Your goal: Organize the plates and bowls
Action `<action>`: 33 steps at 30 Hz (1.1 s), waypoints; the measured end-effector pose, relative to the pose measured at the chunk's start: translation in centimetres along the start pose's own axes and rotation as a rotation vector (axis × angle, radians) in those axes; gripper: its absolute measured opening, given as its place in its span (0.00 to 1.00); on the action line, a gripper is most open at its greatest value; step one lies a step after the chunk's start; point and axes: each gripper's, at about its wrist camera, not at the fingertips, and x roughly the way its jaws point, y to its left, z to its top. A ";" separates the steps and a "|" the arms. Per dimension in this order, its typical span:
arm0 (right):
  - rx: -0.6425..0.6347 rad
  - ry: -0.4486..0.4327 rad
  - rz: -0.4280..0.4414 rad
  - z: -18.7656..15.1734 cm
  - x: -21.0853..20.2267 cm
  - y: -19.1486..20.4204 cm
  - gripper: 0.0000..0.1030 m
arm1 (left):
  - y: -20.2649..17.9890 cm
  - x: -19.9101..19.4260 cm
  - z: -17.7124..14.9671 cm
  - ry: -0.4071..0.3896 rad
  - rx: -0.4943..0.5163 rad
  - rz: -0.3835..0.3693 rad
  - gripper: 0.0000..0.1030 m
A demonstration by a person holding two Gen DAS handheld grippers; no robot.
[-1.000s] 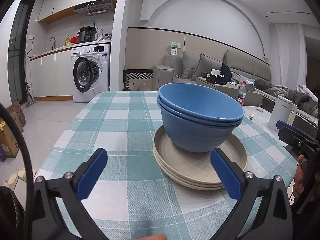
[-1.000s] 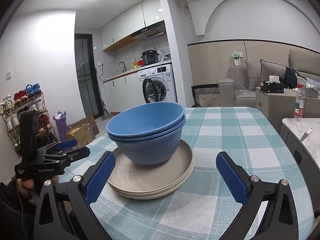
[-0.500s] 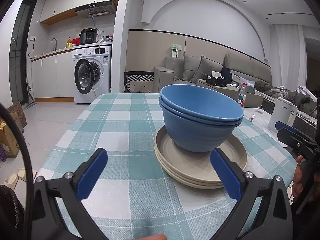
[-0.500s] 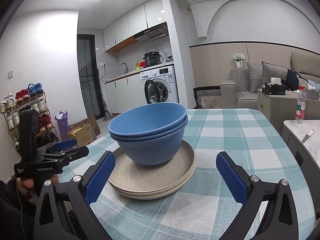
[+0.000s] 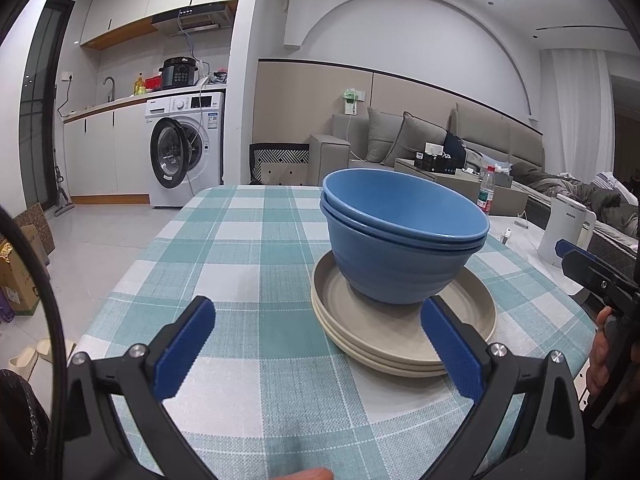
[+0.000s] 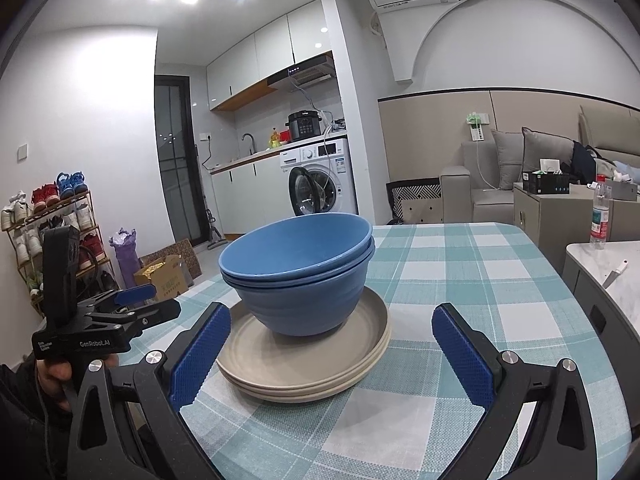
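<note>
Two nested blue bowls [image 5: 400, 240] [image 6: 300, 276] stand on a stack of beige plates [image 5: 404, 332] [image 6: 308, 364] on the teal checked tablecloth. My left gripper [image 5: 316, 344] is open, held back near the table's front edge; its right pad sits in front of the plates' rim. My right gripper [image 6: 332, 352] is open too, with the plate stack seen between its blue pads, apart from them. Each gripper shows at the edge of the other's view, held in a hand.
The checked table [image 5: 248, 248] stretches away behind the stack. A white side counter with a kettle [image 5: 564, 232] and a water bottle [image 6: 600, 220] stands to the right. Beyond lie a washing machine [image 5: 180, 152], a sofa and cardboard boxes on the floor.
Both views have tilted slightly upward and drawn back a little; the bowls and plates have stayed in place. Both grippers remain open.
</note>
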 end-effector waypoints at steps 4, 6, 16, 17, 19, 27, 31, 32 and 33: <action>-0.003 0.004 0.005 -0.2 0.0 0.1 0.99 | 0.0 0.0 0.0 -0.002 0.000 0.000 1.00; -0.005 0.004 0.007 -0.2 0.0 0.2 0.99 | -0.1 0.0 0.0 -0.001 0.002 -0.001 1.00; -0.009 0.011 0.012 -0.2 0.1 0.3 0.99 | -0.1 0.0 0.0 -0.004 0.003 0.004 1.00; -0.008 0.012 0.013 -0.2 0.1 0.3 0.99 | -0.1 0.0 0.0 -0.003 0.003 0.003 1.00; -0.009 0.013 0.013 -0.3 0.1 0.3 0.99 | -0.1 0.0 0.0 -0.004 0.003 0.002 1.00; -0.011 0.010 0.013 -0.4 0.1 0.3 0.99 | 0.0 0.1 0.0 -0.003 0.004 0.001 1.00; -0.011 0.012 0.015 -0.5 0.1 0.4 0.99 | 0.1 0.1 0.0 -0.007 0.008 -0.005 1.00; -0.011 0.013 0.014 -0.5 0.1 0.3 0.99 | 0.1 0.1 0.0 -0.008 0.008 -0.005 1.00; -0.011 0.013 0.015 -0.6 0.1 0.3 0.99 | 0.1 0.1 0.0 -0.008 0.008 -0.004 1.00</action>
